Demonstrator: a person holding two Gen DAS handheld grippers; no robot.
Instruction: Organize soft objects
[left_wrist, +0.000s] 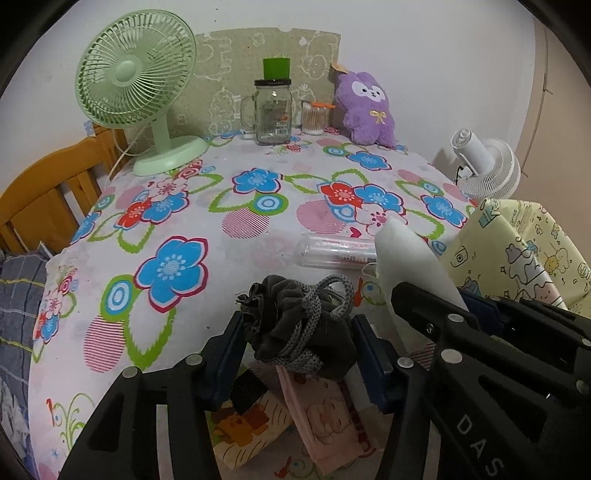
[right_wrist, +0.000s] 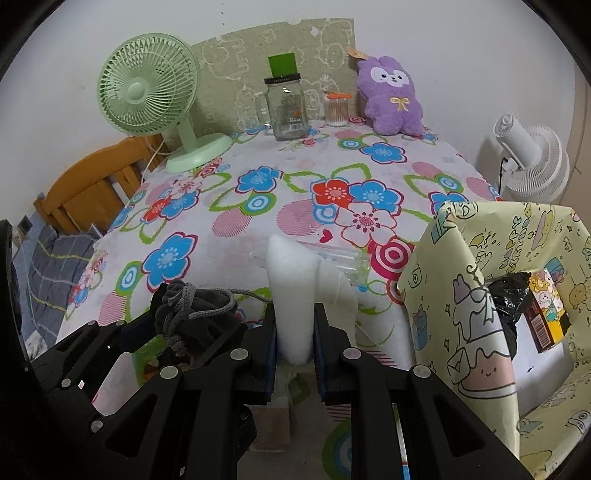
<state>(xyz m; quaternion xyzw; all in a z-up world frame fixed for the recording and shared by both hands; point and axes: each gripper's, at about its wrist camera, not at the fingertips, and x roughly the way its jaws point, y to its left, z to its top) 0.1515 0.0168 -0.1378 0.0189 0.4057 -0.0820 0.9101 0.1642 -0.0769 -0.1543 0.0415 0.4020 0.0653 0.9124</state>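
Grey fabric, gathered at its neck and wound with a lighter grey knitted cord, made up the drawstring pouch (left_wrist: 301, 325) that sat between the blue pads of the left hand-held gripper (left_wrist: 297, 345). Its pads pressed the pouch from both sides, so the left hand-held gripper was gripping it. The pouch's ruffled mouth pointed toward the far-left corner of the desk (left_wrist: 258, 236), its long axis running from the near edge away toward the far edge. It was at the near edge of the desk, above a pink printed cloth (left_wrist: 328, 413) and an orange cartoon-print piece (left_wrist: 240, 424) lying below it.

Just to the right, the right hand-held gripper (right_wrist: 294, 343) was closed on a white foam block (right_wrist: 293, 291). The block stood nearly upright, its long axis rising from the pads with its rounded top toward the far edge of the desk. Behind it a clear plastic case (right_wrist: 332, 258) lay flat on the floral cloth.

At the near-right corner stood a yellow cartoon-print box (right_wrist: 461, 295), open toward the camera, with a black plastic bag (right_wrist: 506, 295) and a small printed carton (right_wrist: 546, 314) inside. Along the far edge stood a green desk fan (left_wrist: 136, 85), a glass mug jar (left_wrist: 271, 110), a cotton-swab jar (left_wrist: 314, 118) and a purple plush toy (left_wrist: 367, 109).
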